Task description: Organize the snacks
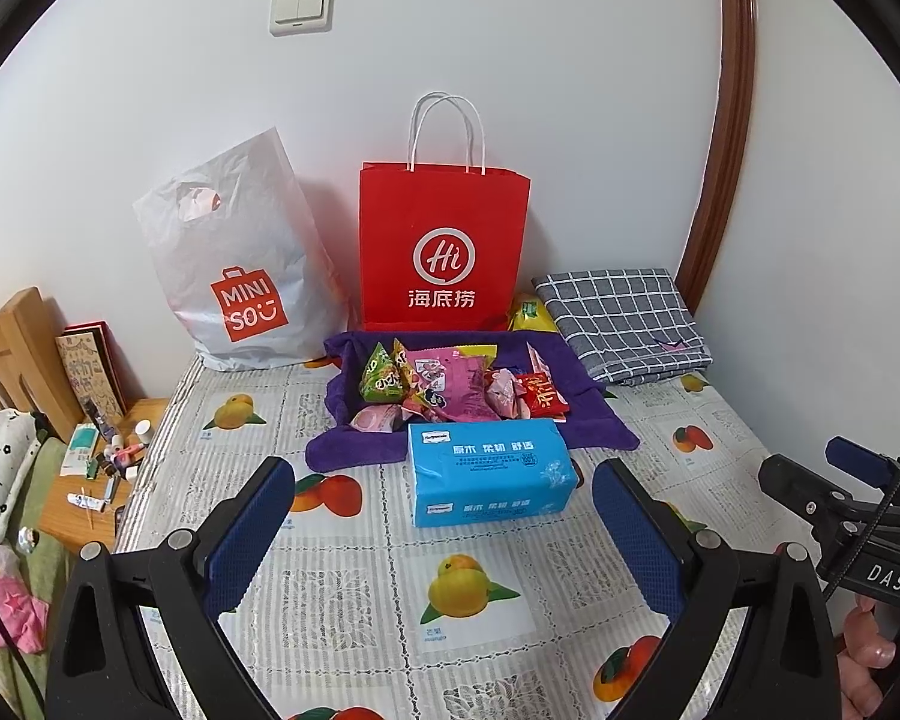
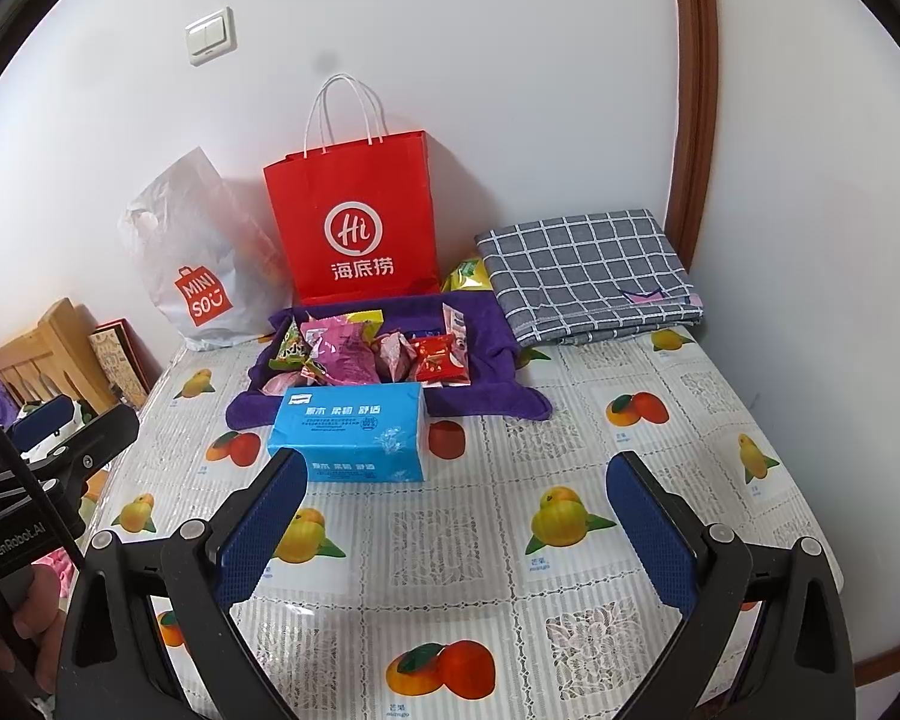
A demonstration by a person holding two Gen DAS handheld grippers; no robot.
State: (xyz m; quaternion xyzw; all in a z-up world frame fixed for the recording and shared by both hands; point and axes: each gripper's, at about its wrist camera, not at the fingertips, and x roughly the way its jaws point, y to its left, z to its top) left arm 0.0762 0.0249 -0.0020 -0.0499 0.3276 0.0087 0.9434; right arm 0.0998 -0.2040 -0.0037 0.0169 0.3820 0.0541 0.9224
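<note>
Both tools, the left tool (image 1: 444,516) and the right tool (image 2: 457,510), hang spread wide and empty above the fruit-print worktop (image 2: 450,540), while ahead of them the bright foil snack packets (image 1: 450,387) lie heaped in the purple cloth tray (image 1: 594,414) behind a blue tissue pack (image 1: 489,471), gathered or yet unsorted.

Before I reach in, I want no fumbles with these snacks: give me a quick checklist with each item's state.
1. Left gripper open, holding nothing: ok.
2. Right gripper open, holding nothing: ok.
3. Snack packets in view, piled on the purple cloth: ok.
4. Straight path to the snacks: not ok, the blue tissue pack lies in front.
5. Red paper bag upright: ok.
6. Bag's inside free: cannot tell.
</note>
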